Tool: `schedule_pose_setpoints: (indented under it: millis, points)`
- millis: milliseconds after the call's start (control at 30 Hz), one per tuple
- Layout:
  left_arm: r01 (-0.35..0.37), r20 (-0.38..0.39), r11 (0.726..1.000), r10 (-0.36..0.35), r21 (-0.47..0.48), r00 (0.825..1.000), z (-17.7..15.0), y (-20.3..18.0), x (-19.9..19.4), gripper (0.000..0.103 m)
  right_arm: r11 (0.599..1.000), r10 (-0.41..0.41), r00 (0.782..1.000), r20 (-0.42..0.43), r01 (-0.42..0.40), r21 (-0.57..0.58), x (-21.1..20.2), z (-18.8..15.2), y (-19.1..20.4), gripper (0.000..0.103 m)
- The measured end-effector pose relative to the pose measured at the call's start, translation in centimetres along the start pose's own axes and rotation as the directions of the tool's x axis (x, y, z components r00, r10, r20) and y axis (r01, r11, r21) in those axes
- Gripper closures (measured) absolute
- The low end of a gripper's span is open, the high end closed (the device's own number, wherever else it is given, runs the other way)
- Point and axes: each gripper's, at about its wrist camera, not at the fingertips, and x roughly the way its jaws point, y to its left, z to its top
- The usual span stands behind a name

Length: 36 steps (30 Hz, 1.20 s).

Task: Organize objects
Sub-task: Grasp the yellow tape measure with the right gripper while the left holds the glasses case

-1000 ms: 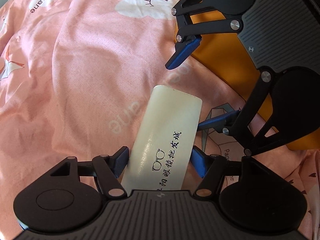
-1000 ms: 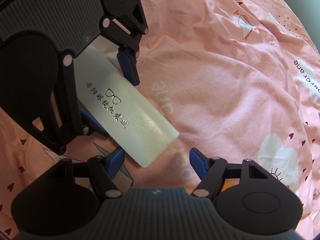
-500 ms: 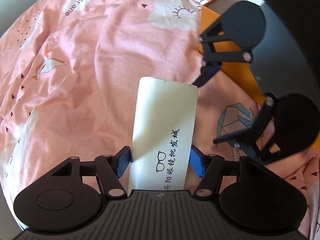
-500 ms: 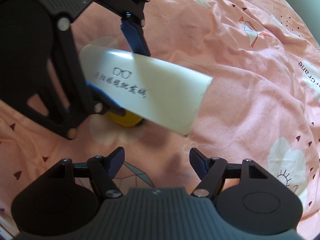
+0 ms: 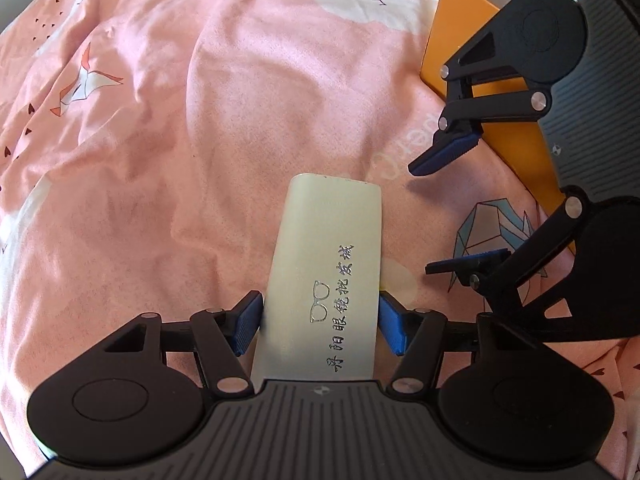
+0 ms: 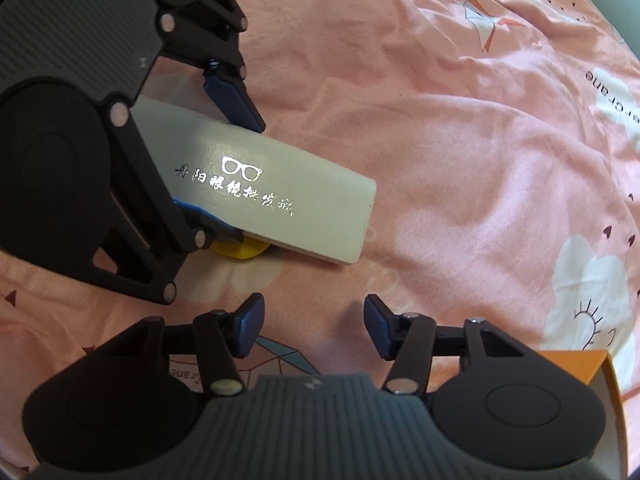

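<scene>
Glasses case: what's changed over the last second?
The left tongs closed on the glasses case and lifted it off the pink bedsheet, uncovering a yellow object. The right tongs, empty, have just been closing. The orange box stayed put.

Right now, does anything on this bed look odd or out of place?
Only one thing: a small yellow object peeks out from under the white glasses case, which the left claw grips tilted above the pink bedsheet.

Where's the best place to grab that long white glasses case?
Across its narrow width near one end, coming from above: the glasses case is long with flat sides, as the left gripper holds it now.
</scene>
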Motion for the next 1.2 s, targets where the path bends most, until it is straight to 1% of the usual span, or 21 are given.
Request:
schedule_pose_setpoints:
  millis: [100,200,233,333,400,467,533,600,700,800,867,1067,1200]
  points:
    - [-0.003,0.012,0.999,0.004,-0.042,1.0,-0.3,0.7,-1.1,0.033,0.999,0.04,0.999,0.012,-0.041,0.029,0.0,-0.2,-0.1,0.047]
    - [-0.051,0.0,0.995,0.051,-0.082,0.999,-0.6,1.9,-1.9,0.034,0.995,0.086,0.996,0.034,-0.088,0.042,0.0,-0.1,0.3,0.049]
    - [-0.057,-0.002,0.994,0.057,-0.091,0.998,-0.7,2.3,-2.0,0.034,0.994,0.095,0.994,0.048,-0.097,0.04,-0.1,0.0,0.5,0.049]
    - [-0.049,-0.008,0.992,0.049,-0.113,0.999,-1.2,3.0,-2.2,0.034,0.993,0.11,0.99,0.088,-0.114,0.042,-0.1,0.6,0.8,0.049]
    - [-0.052,-0.001,0.992,0.052,-0.117,0.999,-1.2,2.9,-2.2,0.034,0.991,0.117,0.988,0.097,-0.122,0.055,0.3,1.1,1.0,0.049]
    - [-0.046,0.005,0.991,0.047,-0.128,0.999,-1.3,3.1,-2.2,0.034,0.99,0.121,0.988,0.093,-0.128,0.066,1.1,1.8,1.1,0.047]
    - [-0.033,0.009,0.99,0.034,-0.138,0.999,-1.4,3.4,-2.2,0.034,0.984,0.148,0.985,0.084,-0.155,0.092,1.9,2.3,1.0,0.041]
    - [-0.02,0.008,0.99,0.021,-0.14,1.0,-1.6,3.6,-2.2,0.034,0.976,0.172,0.982,0.077,-0.181,0.123,2.8,2.9,1.0,0.041]
    - [0.006,0.003,0.988,-0.005,-0.151,1.0,-1.6,4.1,-2.3,0.034,0.978,0.166,0.983,0.078,-0.174,0.115,3.8,3.4,1.3,0.041]
    - [0.035,-0.01,0.984,-0.037,-0.175,0.999,-1.2,4.8,-2.0,0.034,0.977,0.169,0.983,0.077,-0.177,0.115,4.4,3.7,1.3,0.046]
    - [0.048,-0.025,0.983,-0.053,-0.177,0.998,-0.5,5.2,-1.5,0.034,0.978,0.168,0.983,0.072,-0.176,0.114,4.3,3.7,1.2,0.046]
    - [0.047,-0.081,0.987,-0.06,-0.156,0.995,0.7,4.9,-0.4,0.033,0.978,0.162,0.985,0.053,-0.168,0.121,3.5,3.0,0.6,0.046]
    - [0.026,-0.111,0.989,-0.042,-0.144,0.993,1.4,4.4,0.2,0.034,0.984,0.14,0.989,0.037,-0.143,0.104,2.8,2.3,0.5,0.046]
